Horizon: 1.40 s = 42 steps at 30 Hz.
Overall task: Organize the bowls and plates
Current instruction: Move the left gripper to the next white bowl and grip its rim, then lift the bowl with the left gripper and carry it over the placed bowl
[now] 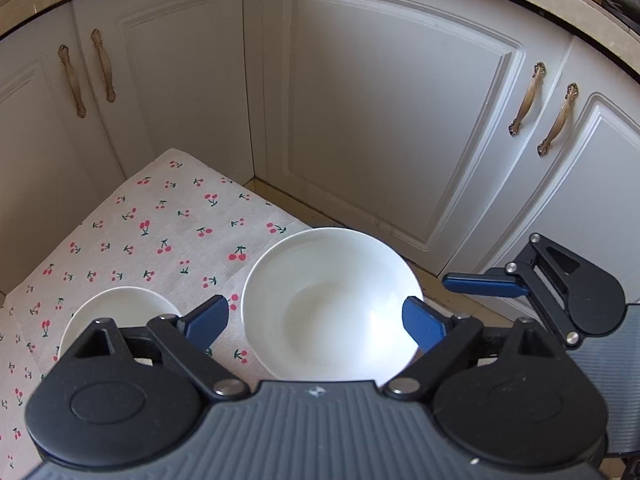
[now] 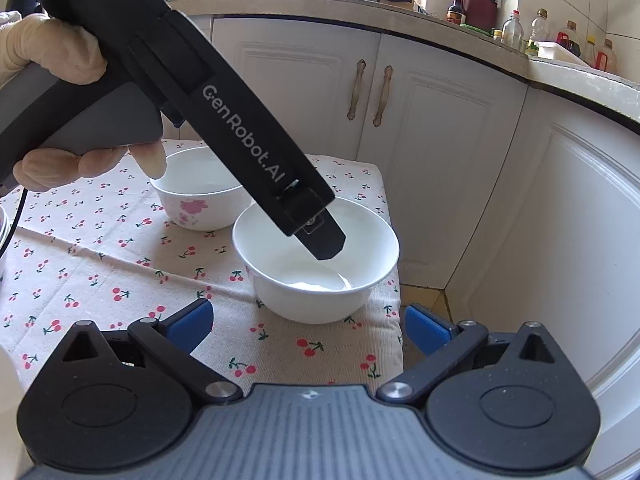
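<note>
A plain white bowl (image 1: pixel 332 304) (image 2: pixel 316 276) stands on the cherry-print cloth (image 1: pixel 160 232) near its right corner. My left gripper (image 1: pixel 316 322) hangs open over it, one blue finger past each side of the rim, pads not pressing. In the right wrist view its black finger (image 2: pixel 326 246) dips over the bowl's inside. A second white bowl (image 1: pixel 120 308) with a pink flower (image 2: pixel 200 196) sits to the left, behind it. My right gripper (image 2: pixel 308 328) is open and holds nothing, just short of the plain bowl; its blue finger (image 1: pixel 480 284) shows at the right.
White cabinet doors (image 1: pixel 380 120) with bronze handles (image 1: pixel 526 98) close in behind and to the right. The cloth's edge (image 2: pixel 394 280) drops to a tiled floor strip (image 2: pixel 432 304). A gloved hand (image 2: pixel 60 60) holds the left gripper. Bottles (image 2: pixel 568 36) line the counter.
</note>
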Motion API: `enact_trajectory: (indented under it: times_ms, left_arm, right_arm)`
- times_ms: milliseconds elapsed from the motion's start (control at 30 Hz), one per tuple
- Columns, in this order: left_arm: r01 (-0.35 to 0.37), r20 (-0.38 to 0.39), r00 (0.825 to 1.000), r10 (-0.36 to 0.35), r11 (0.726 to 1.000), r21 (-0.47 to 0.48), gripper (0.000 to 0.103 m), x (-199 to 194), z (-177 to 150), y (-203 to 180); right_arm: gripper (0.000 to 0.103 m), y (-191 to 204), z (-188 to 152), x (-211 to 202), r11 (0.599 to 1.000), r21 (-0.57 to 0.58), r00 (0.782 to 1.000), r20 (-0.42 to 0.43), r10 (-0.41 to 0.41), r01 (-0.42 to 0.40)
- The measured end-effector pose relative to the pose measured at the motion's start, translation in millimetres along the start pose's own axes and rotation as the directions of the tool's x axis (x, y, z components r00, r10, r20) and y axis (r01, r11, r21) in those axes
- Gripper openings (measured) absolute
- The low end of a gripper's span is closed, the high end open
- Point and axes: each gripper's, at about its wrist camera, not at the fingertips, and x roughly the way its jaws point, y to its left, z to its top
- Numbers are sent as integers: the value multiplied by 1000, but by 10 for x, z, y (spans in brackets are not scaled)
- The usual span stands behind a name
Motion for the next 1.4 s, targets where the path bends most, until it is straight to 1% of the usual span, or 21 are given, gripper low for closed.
enact_trajectory:
  times_ms: [100,200,300,333,400,500,600,667,900,1400]
  left_arm:
    - [0,-11,1000,1,1000,9,88,54,5,18]
    - [6,-19,1000,-6,1000,10,87,111,8,46]
    - [13,-27,1000,-13,1000,8,81,164,12,75]
    - [16,-30,999,-16,1000,5,81,180,15,85]
    - [14,-34,999,-14,1000,7,80,213,21,96]
    - [20,-38,999,-20,1000,3,80,253,31,119]
    - [25,-43,999,-25,1000,5,77,291,40,123]
    - [31,-48,998,-31,999,6,75,311,44,125]
    - [35,-53,998,-34,999,16,75,327,52,130]
    - [27,-83,996,-23,998,49,75,385,69,130]
  right_arm:
    - [103,-14,-1,62,1000,-4,1000,1,-2,2]
    - [103,-33,3,125,1000,-2,1000,0,-7,7]
    - [102,-35,5,155,1000,-6,1000,10,-7,7]
    - [102,-37,5,159,1000,-11,1000,13,-3,4]
    - [95,-29,9,161,1000,-21,1000,18,-5,6]
    - [89,-17,12,153,999,-40,999,31,-8,9]
    - [86,-26,19,153,999,-38,999,34,-1,3]
    - [85,-38,22,143,1000,-31,999,41,-2,3]
    - [85,-80,45,134,1000,-9,999,52,17,-16]
    - [87,-83,32,158,1000,-9,998,52,26,-25]
